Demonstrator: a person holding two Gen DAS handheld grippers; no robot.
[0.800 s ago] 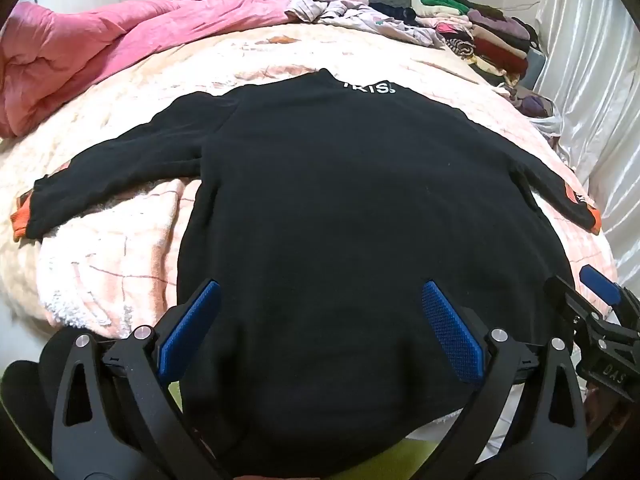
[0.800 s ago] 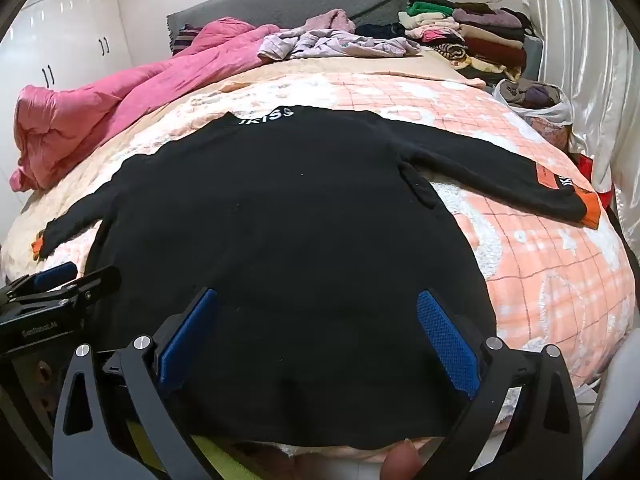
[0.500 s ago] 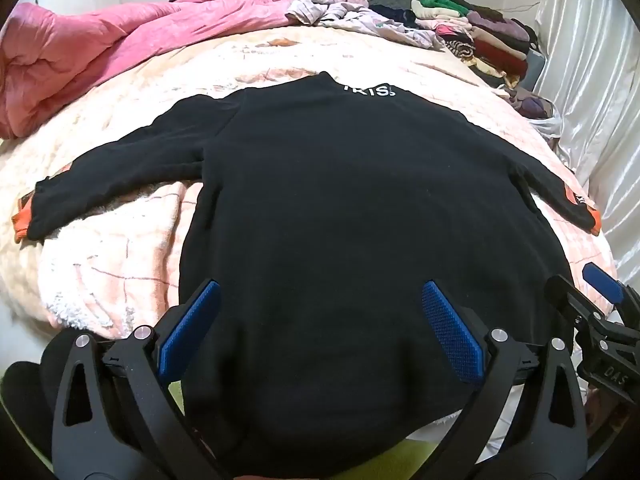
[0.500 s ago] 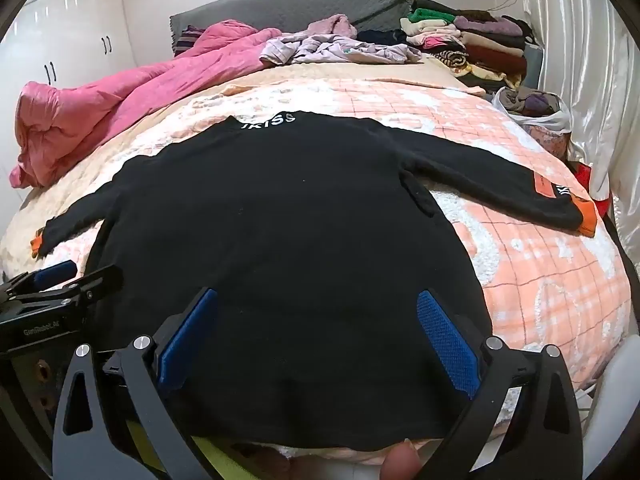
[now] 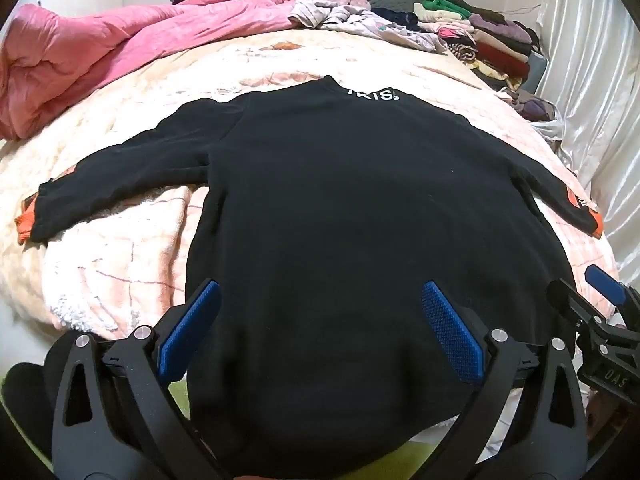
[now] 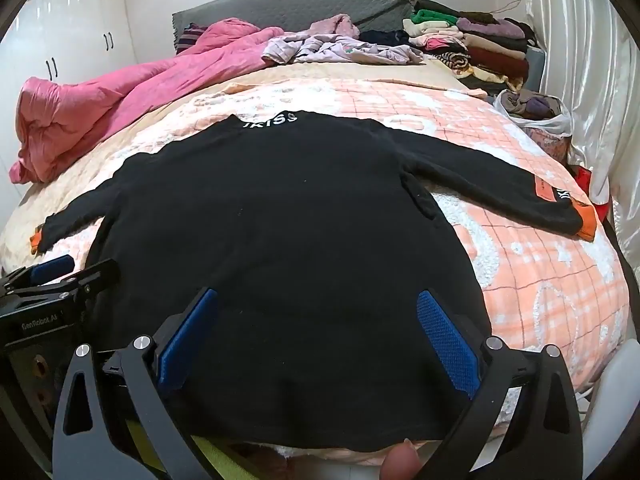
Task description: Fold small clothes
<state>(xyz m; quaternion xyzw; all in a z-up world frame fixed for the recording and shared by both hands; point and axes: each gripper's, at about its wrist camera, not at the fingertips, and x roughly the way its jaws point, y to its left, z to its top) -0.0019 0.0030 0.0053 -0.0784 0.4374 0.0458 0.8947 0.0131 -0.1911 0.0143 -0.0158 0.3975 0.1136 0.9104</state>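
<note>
A black long-sleeved knit sweater (image 6: pixel 280 216) with white "IKISS" collar lettering (image 6: pixel 271 119) lies flat on the bed's pink checked blanket (image 6: pixel 540 280), hem at the near edge. Left hand-held gripper (image 5: pixel 318 322) and right hand-held gripper (image 6: pixel 316 316) hover spread wide, empty; the left's body reads "GenRobot".

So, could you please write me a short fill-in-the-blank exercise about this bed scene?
1. The sweater spread flat on the bed is ____ in colour.
2. Its cuffs are ____.
3. The crumpled quilt at the far left is ____.
4. The left gripper and right gripper both have their jaws ____.

Missing words: black; orange; pink; open
</note>
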